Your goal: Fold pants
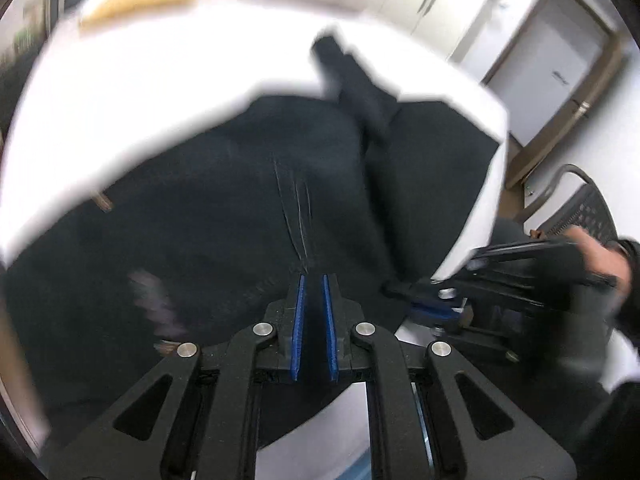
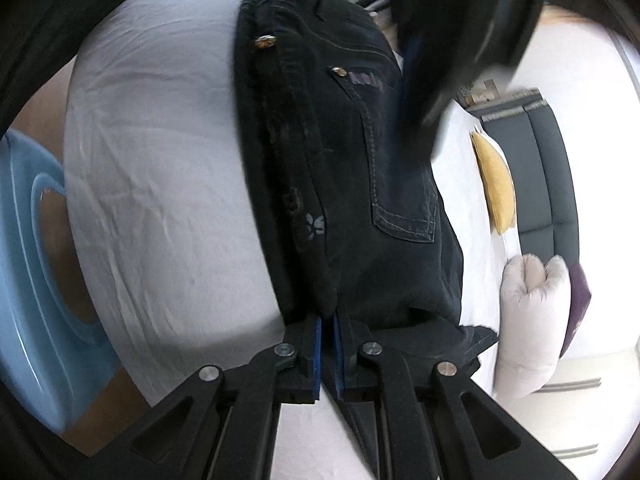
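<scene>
Black denim pants (image 1: 224, 208) lie on a white sheet (image 1: 152, 80), with one leg running away to the far side. My left gripper (image 1: 314, 280) is shut on the pants' fabric at the near edge. My right gripper (image 2: 328, 320) is shut on the pants' waistband end (image 2: 320, 272); the back pocket (image 2: 400, 184) and metal buttons show beyond it. The right gripper also shows in the left wrist view (image 1: 416, 292), low at the right, held by a hand. The left gripper shows blurred at the top of the right wrist view (image 2: 424, 92).
A yellow pillow (image 1: 136, 0) lies at the far end of the bed; it also shows in the right wrist view (image 2: 494, 184). A blue round tub (image 2: 28, 280) stands beside the bed. A white duvet bundle (image 2: 528, 312), a dark headboard (image 2: 548, 176) and a mesh chair (image 1: 580, 208) are nearby.
</scene>
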`<action>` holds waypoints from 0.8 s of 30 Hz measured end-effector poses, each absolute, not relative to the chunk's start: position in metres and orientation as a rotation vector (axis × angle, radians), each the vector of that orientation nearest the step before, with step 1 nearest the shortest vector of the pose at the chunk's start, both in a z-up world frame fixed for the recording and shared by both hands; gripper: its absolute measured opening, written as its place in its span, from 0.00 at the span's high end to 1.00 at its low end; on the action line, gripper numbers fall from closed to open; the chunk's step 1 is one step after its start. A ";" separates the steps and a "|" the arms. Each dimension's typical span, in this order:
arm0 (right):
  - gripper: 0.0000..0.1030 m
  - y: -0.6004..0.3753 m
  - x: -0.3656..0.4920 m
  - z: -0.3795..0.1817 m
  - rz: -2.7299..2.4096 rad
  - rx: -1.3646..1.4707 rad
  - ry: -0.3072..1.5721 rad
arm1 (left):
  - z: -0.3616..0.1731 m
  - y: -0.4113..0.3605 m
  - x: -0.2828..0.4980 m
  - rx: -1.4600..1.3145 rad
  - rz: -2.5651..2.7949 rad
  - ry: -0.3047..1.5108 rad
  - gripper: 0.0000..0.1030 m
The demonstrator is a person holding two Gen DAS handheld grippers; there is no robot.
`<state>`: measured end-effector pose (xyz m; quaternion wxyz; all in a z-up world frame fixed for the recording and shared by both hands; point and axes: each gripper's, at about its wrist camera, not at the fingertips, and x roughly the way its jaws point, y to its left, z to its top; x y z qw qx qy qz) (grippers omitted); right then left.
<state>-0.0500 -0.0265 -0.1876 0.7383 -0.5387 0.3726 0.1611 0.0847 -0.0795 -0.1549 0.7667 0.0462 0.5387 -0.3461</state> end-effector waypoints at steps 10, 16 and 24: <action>0.37 -0.050 -0.064 -0.158 0.324 -0.928 0.793 | -0.186 -0.084 0.088 -0.010 -0.710 1.185 0.92; 0.24 -0.164 0.000 -0.077 0.272 -0.173 0.829 | -0.185 -0.080 0.088 -0.028 -0.707 1.194 0.92; 0.37 -0.366 0.149 -0.097 0.050 0.758 0.842 | -0.185 -0.078 0.088 -0.042 -0.705 1.214 0.92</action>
